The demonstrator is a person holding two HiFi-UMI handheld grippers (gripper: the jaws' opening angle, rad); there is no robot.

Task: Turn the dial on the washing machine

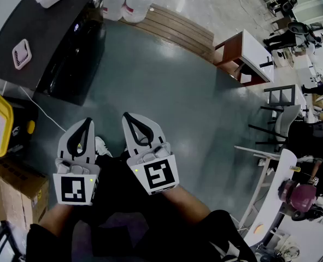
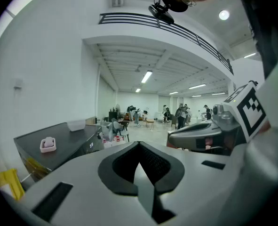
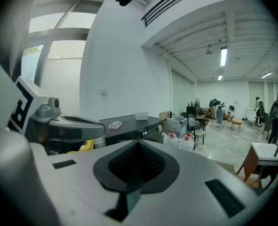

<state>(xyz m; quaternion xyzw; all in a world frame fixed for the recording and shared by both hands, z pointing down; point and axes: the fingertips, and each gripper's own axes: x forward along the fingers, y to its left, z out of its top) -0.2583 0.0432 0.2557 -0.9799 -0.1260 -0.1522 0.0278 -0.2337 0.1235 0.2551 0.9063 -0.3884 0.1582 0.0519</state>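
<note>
Both left claw [image 1: 87, 121] and right claw [image 1: 128, 116] hang well apart from washing machine [image 1: 47, 27].

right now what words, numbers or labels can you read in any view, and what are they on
"0:30", as best it reads: lit display on the front of the washing machine.
Brand print under that display: too small to read.
Red labels on the water jugs: too blurred to read.
Sticker on the yellow container: too small to read.
Nothing else legible.
</note>
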